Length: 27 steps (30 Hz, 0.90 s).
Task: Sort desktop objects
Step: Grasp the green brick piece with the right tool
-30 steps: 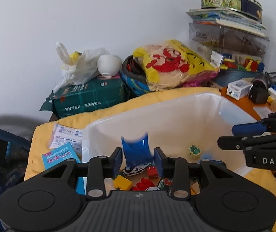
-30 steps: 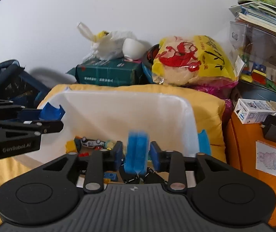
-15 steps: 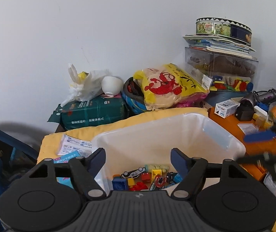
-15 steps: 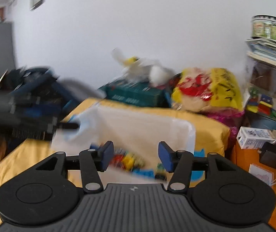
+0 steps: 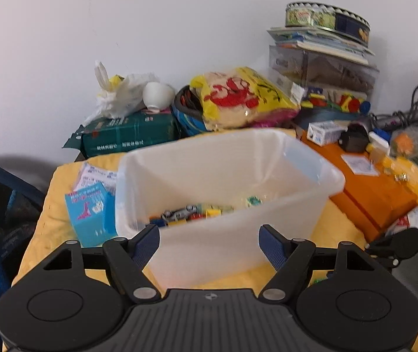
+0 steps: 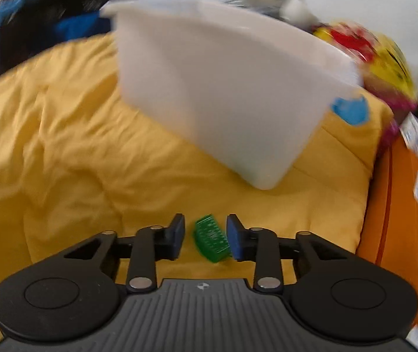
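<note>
A white translucent plastic bin (image 5: 267, 205) stands on a yellow cloth (image 5: 335, 226) and holds several small toys and bricks (image 5: 191, 214). My left gripper (image 5: 209, 243) is open and empty, held back from the bin's near wall. In the right wrist view the bin (image 6: 223, 99) is ahead. My right gripper (image 6: 206, 234) is open, low over the yellow cloth (image 6: 62, 161), with a small green ridged piece (image 6: 212, 239) lying between its fingers. The right wrist view is blurred by motion.
Left of the bin lie a light blue box (image 5: 90, 212) and a printed packet (image 5: 97, 176). Behind stand a green box (image 5: 127, 138), a yellow bag (image 5: 238, 99) and stacked clear boxes with a tin (image 5: 323, 55). An orange surface (image 5: 367, 187) lies to the right.
Both grippers let go of their blue pieces over the bin and opened. The left one pulled back from the bin. The right one swung down to the cloth around the green piece.
</note>
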{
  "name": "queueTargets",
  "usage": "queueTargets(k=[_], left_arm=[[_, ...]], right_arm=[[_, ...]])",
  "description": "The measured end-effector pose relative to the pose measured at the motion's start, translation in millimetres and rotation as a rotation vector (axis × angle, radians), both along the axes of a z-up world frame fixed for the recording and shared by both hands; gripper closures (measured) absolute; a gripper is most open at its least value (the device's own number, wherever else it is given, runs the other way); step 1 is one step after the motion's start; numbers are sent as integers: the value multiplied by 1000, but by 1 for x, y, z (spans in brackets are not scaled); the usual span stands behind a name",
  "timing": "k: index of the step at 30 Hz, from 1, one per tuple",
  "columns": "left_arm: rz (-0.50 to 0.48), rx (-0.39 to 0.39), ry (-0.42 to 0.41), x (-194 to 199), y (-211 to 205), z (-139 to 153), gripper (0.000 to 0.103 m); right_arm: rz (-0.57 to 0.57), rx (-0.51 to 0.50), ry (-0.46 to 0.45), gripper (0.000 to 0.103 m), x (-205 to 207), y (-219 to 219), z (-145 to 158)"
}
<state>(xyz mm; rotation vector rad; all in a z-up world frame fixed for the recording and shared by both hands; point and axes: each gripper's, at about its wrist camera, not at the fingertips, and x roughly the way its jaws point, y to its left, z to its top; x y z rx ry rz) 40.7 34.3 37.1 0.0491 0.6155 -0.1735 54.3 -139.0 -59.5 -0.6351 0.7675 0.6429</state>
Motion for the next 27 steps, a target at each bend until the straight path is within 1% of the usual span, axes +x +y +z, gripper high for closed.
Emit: queueTargets(k=[2,3,5,8,9,10,11,12,13,16,19,21,23,25,27], left_arm=[[-6,7,9,-4,-2,-3,25],[-7,14,11,-6,-3,-5,25],[-6,22,17,-9,-4,-7,25],[-3,14,32,-10,-3,-8,25],[-1,9,34,-10,-2,-8,25],[2,4,36,-10,-1,-8,25],[5,-4,40,-10,-1,-8,25],[9,-18,46,-10,1,-8,25],[17,-28,46,-10,2,-8,25],[39,-37,32,-9,5,-1,25],[48,-18,-6,-5,6,13,25],[54,3,-35,-1,6,23,25],[51,13,-53,8,5,33,25],[54,10,-62,20,4,42,25],[41,7,-79,31,2,48,24]], right_arm=[[26,-38,-2,74,-2,4,-4],[30,-52,4,73,0,4,-6],[46,-64,13,68,2,-3,-10],[20,-72,21,67,17,-11,-19],[10,-69,44,69,24,-13,-22],[0,-24,69,75,28,-18,-21],[-25,24,119,79,34,-22,-21],[-57,61,148,79,37,-25,-19],[-78,78,159,79,38,-27,-17],[-76,139,155,79,30,-26,4],[-1,238,131,79,19,-20,47],[5,307,84,79,20,-16,77],[-22,368,20,79,27,-13,103],[-77,406,-26,79,41,-7,121],[-131,375,-53,79,60,2,127]])
